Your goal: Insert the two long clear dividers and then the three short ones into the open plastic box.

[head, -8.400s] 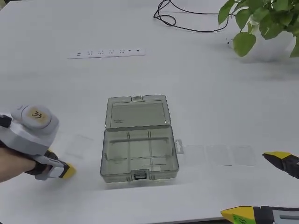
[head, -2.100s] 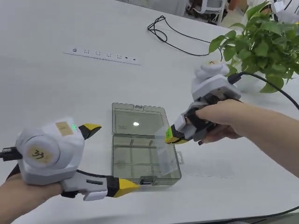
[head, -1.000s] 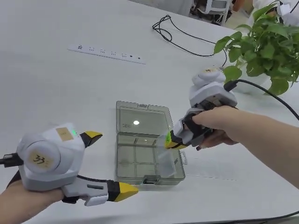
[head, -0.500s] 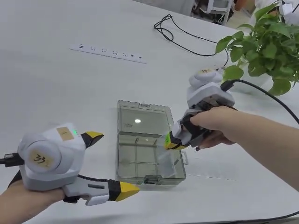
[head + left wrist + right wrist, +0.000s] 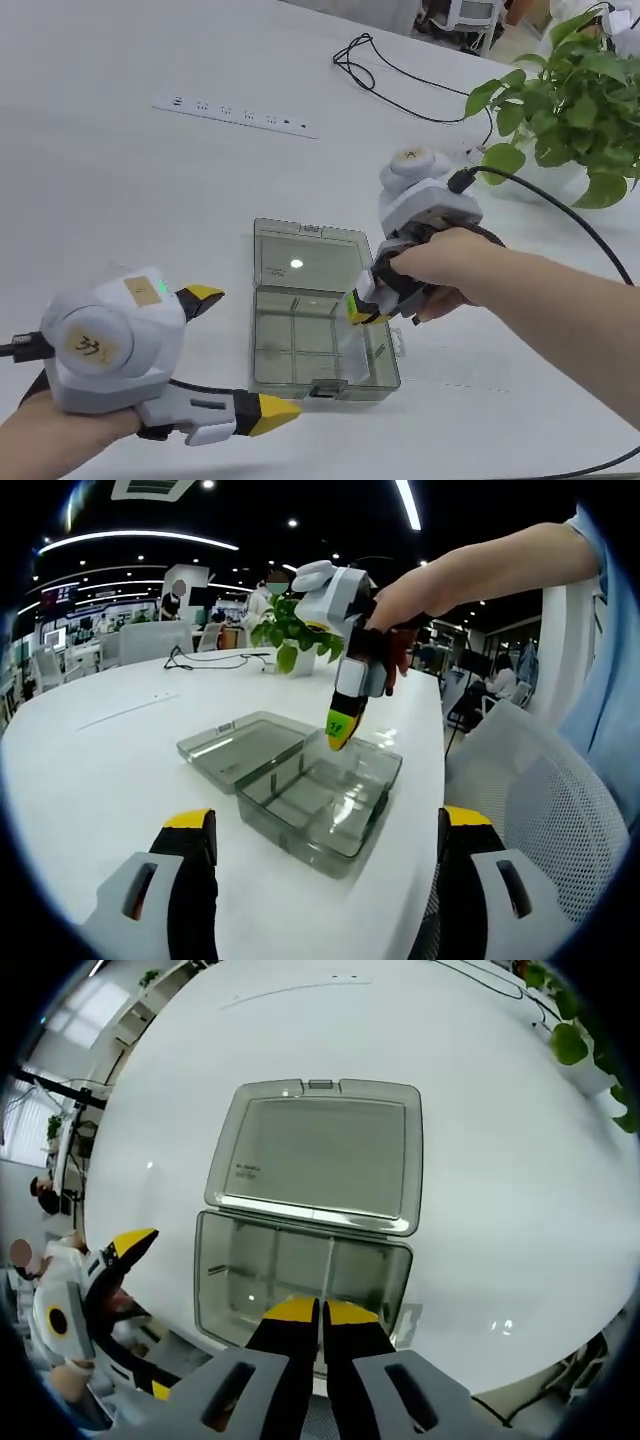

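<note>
The open smoky plastic box (image 5: 268, 352) lies mid-table with its lid (image 5: 305, 262) flat behind it; clear dividers stand inside as a grid. My right gripper (image 5: 362, 310), held in a hand, is shut on a clear divider (image 5: 355, 345) that hangs into the box's right end. In the right gripper view its jaws (image 5: 320, 1310) are closed just above the box (image 5: 240, 1260). My left gripper (image 5: 237, 352) hovers open at the box's left front, holding nothing. The left gripper view shows its open jaws (image 5: 327, 825) facing the box (image 5: 320, 800), with the right gripper's tip (image 5: 340, 730) above it.
A white power strip (image 5: 235, 113) lies at the back left, a black cable (image 5: 400, 70) loops at the back, and a potted plant (image 5: 570, 90) stands at the back right. A thick cable (image 5: 560, 215) trails from the right gripper. The table's front edge is near.
Since 8.4 s ago the right gripper has taken a clear divider from right of the box and brought it over the box. In the last second it tilted left and dipped slightly.
</note>
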Available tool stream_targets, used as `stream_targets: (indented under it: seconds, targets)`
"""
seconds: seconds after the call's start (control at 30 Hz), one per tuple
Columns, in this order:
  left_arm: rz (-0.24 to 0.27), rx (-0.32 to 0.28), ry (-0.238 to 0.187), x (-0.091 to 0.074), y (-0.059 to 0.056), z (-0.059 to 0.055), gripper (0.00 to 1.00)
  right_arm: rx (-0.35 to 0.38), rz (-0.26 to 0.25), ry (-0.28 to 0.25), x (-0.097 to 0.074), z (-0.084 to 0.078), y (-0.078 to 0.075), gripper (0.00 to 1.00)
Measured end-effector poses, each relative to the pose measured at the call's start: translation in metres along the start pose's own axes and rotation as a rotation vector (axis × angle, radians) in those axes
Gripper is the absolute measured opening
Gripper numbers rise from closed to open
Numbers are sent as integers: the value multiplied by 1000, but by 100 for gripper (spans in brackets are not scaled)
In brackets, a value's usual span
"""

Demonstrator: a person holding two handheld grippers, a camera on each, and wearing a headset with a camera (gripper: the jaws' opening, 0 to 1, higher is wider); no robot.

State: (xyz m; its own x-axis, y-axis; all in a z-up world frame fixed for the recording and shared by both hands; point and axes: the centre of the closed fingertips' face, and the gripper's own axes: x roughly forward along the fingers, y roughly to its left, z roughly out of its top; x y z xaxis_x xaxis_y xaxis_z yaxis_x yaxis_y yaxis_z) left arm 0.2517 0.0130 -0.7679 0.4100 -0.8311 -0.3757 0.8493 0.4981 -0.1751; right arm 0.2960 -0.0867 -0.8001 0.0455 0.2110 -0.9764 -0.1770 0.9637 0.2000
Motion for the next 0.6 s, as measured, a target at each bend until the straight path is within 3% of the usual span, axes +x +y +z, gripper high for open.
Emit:
stream_targets:
  seconds: [0.6]
  targets:
    - [7, 2, 20, -5, -1, -6, 92, -82, -38, -7, 17, -4, -1, 3]
